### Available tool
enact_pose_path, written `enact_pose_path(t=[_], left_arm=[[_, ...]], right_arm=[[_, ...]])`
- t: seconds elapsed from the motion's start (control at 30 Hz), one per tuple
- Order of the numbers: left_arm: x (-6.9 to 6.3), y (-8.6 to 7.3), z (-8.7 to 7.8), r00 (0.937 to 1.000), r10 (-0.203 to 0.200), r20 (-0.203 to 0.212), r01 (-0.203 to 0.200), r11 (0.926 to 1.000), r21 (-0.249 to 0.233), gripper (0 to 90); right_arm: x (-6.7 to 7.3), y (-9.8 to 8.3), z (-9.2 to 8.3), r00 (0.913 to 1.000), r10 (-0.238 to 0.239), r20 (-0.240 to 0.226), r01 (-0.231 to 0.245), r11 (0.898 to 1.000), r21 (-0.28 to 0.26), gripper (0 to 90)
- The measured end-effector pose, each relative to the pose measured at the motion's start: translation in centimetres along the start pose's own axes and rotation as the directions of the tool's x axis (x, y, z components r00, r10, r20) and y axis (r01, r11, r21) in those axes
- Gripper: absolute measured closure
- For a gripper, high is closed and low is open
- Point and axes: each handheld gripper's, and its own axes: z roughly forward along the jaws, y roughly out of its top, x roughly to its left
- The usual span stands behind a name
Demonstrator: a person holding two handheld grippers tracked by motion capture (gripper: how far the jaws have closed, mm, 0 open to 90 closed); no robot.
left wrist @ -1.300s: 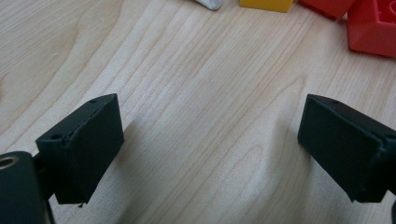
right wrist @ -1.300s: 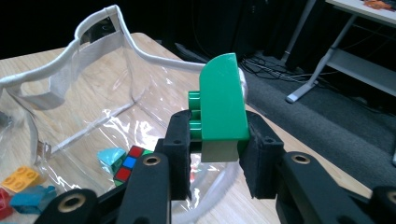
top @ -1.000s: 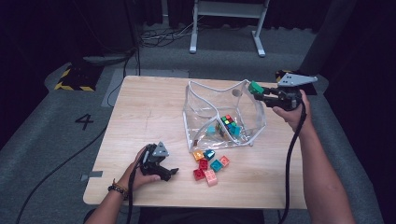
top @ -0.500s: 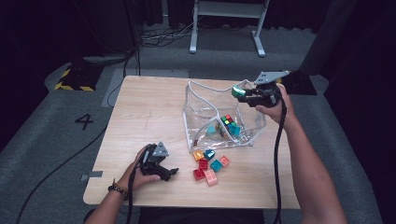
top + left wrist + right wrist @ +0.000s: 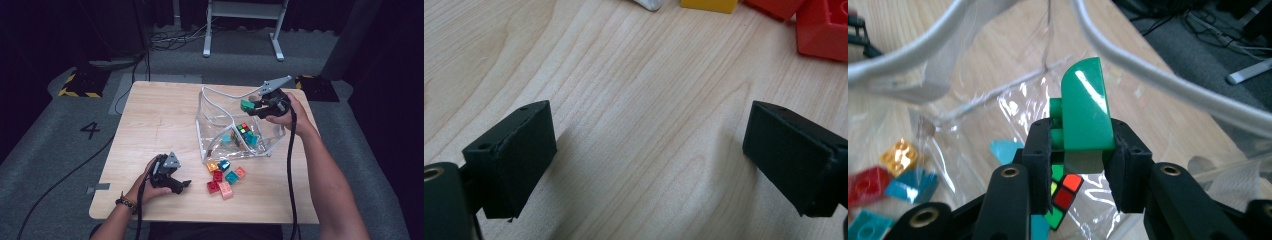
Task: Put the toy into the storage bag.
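Observation:
A green curved block (image 5: 1083, 110) is clamped between the jaws of my right gripper (image 5: 1077, 150), which is shut on it. In the high view that gripper (image 5: 256, 106) holds the green block (image 5: 246, 105) over the open mouth of a clear plastic bag (image 5: 215, 125) with a grey rim. Inside the bag lie a colour cube (image 5: 243, 128) and some teal bricks (image 5: 250, 138). My left gripper (image 5: 184, 186) rests low on the table's near left, open, with bare wood between its fingers (image 5: 514, 155).
Several loose bricks in red, orange, teal and pink (image 5: 224, 176) lie on the wooden table (image 5: 155, 115) just in front of the bag. Red bricks (image 5: 819, 30) and a yellow one (image 5: 709, 4) show ahead of the left gripper. A metal stand (image 5: 240, 30) is beyond the table.
My right gripper has carried the green block leftward from beyond the bag's right edge to over its opening. The left gripper has stayed where it was.

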Motion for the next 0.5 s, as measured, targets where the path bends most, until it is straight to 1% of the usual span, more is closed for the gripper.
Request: enact_pose_path(t=[0.1,0.13,0.17,0.2,0.23,0.3,0.33,0.37,0.4,0.43,0.5], left_arm=[[0.0,0.0,0.0,1.0000,-0.002,0.003,0.002,1.0000,0.002,7.1],[0.0,0.0,0.0,1.0000,0.000,0.001,0.000,1.0000,0.000,7.1],[0.0,0.0,0.0,1.0000,-0.001,0.001,0.001,1.0000,0.000,7.1],[0.0,0.0,0.0,1.0000,-0.003,0.001,0.003,1.0000,-0.002,7.1],[0.0,0.0,0.0,1.0000,0.000,0.001,0.000,1.0000,0.000,7.1],[0.0,0.0,0.0,1.0000,0.000,0.001,0.000,1.0000,0.000,7.1],[0.0,0.0,0.0,1.0000,-0.001,0.001,0.001,1.0000,0.000,7.1],[0.0,0.0,0.0,1.0000,-0.001,0.001,0.001,1.0000,0.000,7.1],[0.0,0.0,0.0,1.0000,-0.001,0.001,0.001,1.0000,0.000,7.1],[0.0,0.0,0.0,1.0000,-0.001,0.001,0.001,1.0000,0.000,7.1],[0.0,0.0,0.0,1.0000,-0.002,0.001,0.002,1.0000,-0.001,7.1]], right_arm=[[0.1,-0.3,0.2,0.9990,-0.041,-0.018,0.042,0.997,0.067,66.3],[0.2,-0.5,0.5,0.9975,-0.068,-0.020,0.069,0.991,0.113,66.3],[0.2,-0.6,0.6,0.9958,-0.088,-0.023,0.090,0.987,0.131,66.3],[0.4,-0.8,0.7,0.9955,-0.084,-0.043,0.090,0.982,0.163,66.3],[0.3,-0.9,0.8,0.9936,-0.103,-0.046,0.110,0.978,0.177,66.3],[0.2,-1.1,1.0,0.9922,-0.115,-0.048,0.123,0.967,0.221,66.2],[0.2,-1.3,1.0,0.9916,-0.121,-0.046,0.129,0.955,0.267,66.2],[0.2,-1.3,0.9,0.9920,-0.118,-0.045,0.126,0.952,0.278,66.2],[0.2,-1.4,0.9,0.9918,-0.120,-0.044,0.127,0.947,0.294,66.2],[0.2,-1.5,0.9,0.9908,-0.129,-0.041,0.135,0.939,0.316,66.2],[0.0,-1.7,0.7,0.9900,-0.139,-0.022,0.138,0.928,0.345,66.2]])
